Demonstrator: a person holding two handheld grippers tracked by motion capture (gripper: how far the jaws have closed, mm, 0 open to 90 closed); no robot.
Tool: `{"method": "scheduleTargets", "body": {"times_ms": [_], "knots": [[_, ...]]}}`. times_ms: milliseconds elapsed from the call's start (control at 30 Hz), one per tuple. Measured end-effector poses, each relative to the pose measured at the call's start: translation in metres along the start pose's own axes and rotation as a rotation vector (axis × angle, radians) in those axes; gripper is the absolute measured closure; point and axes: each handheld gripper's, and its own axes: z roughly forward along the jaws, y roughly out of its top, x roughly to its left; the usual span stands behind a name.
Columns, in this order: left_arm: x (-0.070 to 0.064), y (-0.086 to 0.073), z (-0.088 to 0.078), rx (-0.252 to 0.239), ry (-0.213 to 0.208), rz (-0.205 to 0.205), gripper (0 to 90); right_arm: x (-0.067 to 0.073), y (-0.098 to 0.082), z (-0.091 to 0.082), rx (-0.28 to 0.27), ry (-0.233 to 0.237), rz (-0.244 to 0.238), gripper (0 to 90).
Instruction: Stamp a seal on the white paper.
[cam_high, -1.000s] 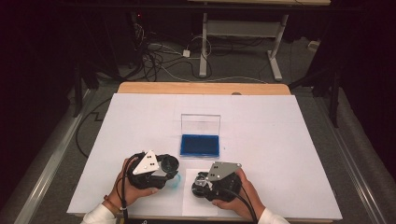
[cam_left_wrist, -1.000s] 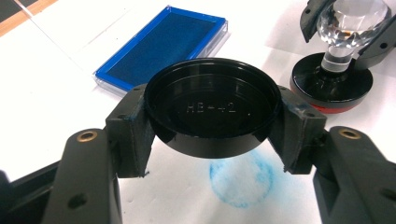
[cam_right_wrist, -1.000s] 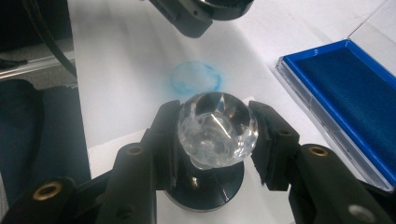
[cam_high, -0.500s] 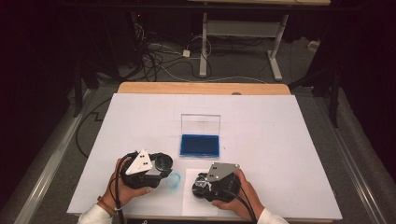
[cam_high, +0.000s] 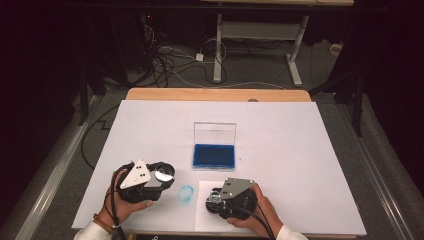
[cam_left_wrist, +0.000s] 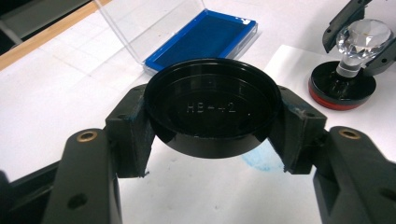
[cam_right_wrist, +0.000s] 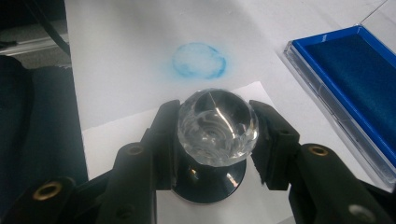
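Note:
My left gripper (cam_left_wrist: 212, 140) is shut on a round black cap (cam_left_wrist: 212, 109) marked HB-42, held just above the table at the front left (cam_high: 164, 173). My right gripper (cam_right_wrist: 217, 140) is shut on the clear crystal knob (cam_right_wrist: 217, 123) of a stamp whose black and red base (cam_left_wrist: 343, 88) rests on a small white paper (cam_right_wrist: 130, 130). In the high view the right gripper (cam_high: 215, 199) sits near the front edge. Between the two grippers a pale blue round smudge (cam_high: 185, 192) marks the white sheet.
A blue ink pad (cam_high: 214, 155) lies in its clear case with the lid (cam_high: 215, 132) standing open, just beyond the grippers. The white sheet (cam_high: 300, 150) covers the table; a wooden edge (cam_high: 215, 94) shows at the far side. Cables lie on the floor beyond.
My left gripper has drifted left with the black cap, away from the blue smudge, which now shows in full. The right gripper and the stamp have stayed put.

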Motion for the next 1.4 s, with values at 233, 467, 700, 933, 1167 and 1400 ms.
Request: {"method": "scheduleTargets", "body": {"times_ms": [233,467,700,933,1167,1400], "knots": [[-0.004,-0.01,-0.009,0.01,-0.001,-0.007,36.7,0.002,0.0,0.0,0.0,-0.015,-0.011,57.2],[-0.007,-0.019,-0.016,0.022,-0.003,-0.019,36.7,0.003,-0.001,0.001,-0.004,-0.024,-0.015,57.2],[-0.01,-0.024,-0.021,0.028,-0.007,-0.02,36.7,0.004,-0.002,0.0,-0.011,-0.026,-0.01,57.2],[-0.01,-0.032,-0.028,0.037,0.001,-0.037,36.6,0.002,-0.003,0.0,-0.011,-0.012,-0.005,57.1],[-0.01,-0.035,-0.028,0.048,-0.002,-0.047,36.6,0.002,-0.002,0.001,-0.008,-0.014,-0.008,57.1],[-0.01,-0.034,-0.026,0.053,-0.005,-0.043,36.6,0.003,-0.001,0.001,0.004,-0.019,-0.009,57.1]]}}
